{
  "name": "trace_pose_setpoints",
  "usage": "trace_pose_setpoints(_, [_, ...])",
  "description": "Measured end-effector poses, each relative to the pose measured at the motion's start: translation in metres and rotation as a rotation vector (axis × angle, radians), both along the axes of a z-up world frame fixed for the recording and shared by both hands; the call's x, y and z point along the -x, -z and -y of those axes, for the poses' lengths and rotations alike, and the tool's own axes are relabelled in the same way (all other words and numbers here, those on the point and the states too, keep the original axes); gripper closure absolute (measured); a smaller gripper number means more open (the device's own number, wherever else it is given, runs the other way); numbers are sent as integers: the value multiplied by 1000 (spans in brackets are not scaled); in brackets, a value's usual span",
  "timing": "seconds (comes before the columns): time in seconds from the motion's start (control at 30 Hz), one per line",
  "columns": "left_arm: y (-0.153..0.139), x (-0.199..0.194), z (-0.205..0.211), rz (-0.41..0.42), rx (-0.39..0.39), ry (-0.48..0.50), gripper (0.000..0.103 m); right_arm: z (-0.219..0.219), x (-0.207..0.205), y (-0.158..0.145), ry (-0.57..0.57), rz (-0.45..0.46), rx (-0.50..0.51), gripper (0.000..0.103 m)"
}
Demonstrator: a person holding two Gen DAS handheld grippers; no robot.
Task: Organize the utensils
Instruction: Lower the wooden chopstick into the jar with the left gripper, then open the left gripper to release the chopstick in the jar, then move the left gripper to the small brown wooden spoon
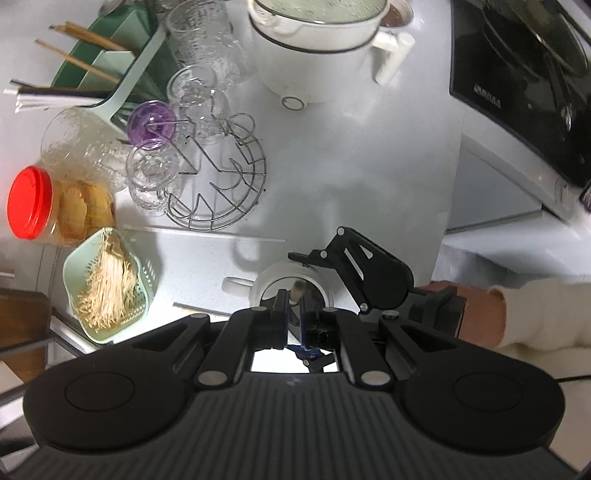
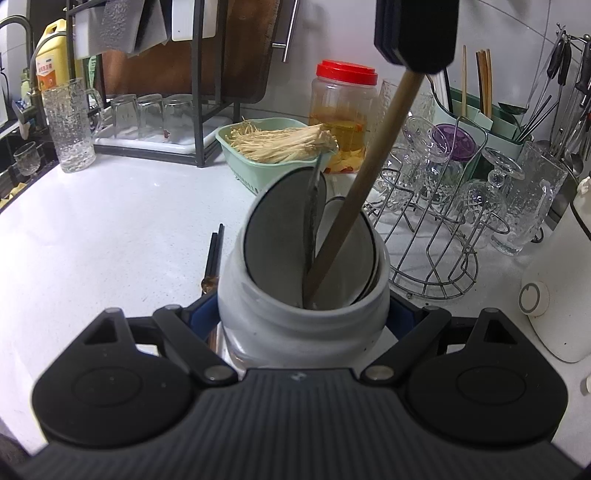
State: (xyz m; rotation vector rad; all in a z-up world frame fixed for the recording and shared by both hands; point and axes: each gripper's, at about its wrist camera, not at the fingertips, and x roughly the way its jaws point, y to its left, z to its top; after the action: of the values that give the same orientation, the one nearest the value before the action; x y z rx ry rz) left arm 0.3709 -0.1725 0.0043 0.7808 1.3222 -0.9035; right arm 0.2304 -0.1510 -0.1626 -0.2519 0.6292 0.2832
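White jar (image 2: 303, 317) sits on the desk (image 2: 110, 221), mouth up, clamped at its sides between the fingers of the right tool (image 2: 303, 325); blue pads press the jar wall on both sides. Inside the jar: a flat round utensil head (image 2: 280, 229) leaning against the left of the rim, and a wooden-handled utensil (image 2: 365, 184) standing tilted, its lower end deep in the jar, handle rising up and to the right.

Left tool (image 1: 294, 295) points straight down over the jar's mouth, its jaws together on the top end of the wooden handle (image 1: 296, 291). In the right wrist view that tool shows as a black block (image 2: 415, 33) at the handle's top.

Dark chopsticks (image 2: 213, 254) lie flat on the desk just left of the jar.

Behind the jar: green basket (image 2: 255, 173) with pale enoki mushrooms (image 2: 284, 144), and a red-lidded clear jar (image 2: 345, 114). To the right, wire glass rack (image 2: 436, 236) carrying upturned stemmed glasses, one purple (image 2: 452, 142). Green utensil caddy (image 2: 491, 125) with chopsticks stands behind the rack. White cooker (image 1: 317, 51) farther along; black stove (image 1: 524, 85) near the edge.

A sleeve (image 1: 546, 314) shows behind the right tool in the left wrist view.
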Motion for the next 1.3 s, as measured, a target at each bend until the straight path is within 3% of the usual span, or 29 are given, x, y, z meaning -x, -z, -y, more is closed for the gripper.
trace_pose_setpoints(0.07, [-5, 1, -4, 21, 14, -10, 95, 0, 0, 0, -1, 0, 0, 10])
trace_pose_setpoints(0.13, [-11, 0, -9, 32, 46, -30, 84, 0, 0, 0, 0, 0, -1, 10])
trace_pose_setpoints(0.2, [-19, -1, -18, 60, 87, -59, 64, -1, -1, 0, 0, 1, 0, 10])
trace_pose_setpoints(0.5, [-45, 3, -74, 127, 293, -254, 64, -2, -1, -1, 11, 0, -2, 10])
trace_pose_setpoints(0.67, [-43, 12, -112, 166, 401, -369, 64, -3, 0, -1, 24, 3, -4, 10])
trace_pose_setpoints(1.03, [14, 35, -182, 202, 502, -624, 64, -2, 2, 0, 47, 4, -9, 10])
trace_pose_setpoints(1.3, [81, 64, -211, 195, 548, -834, 64, 7, 6, 0, 45, -3, -11, 10])
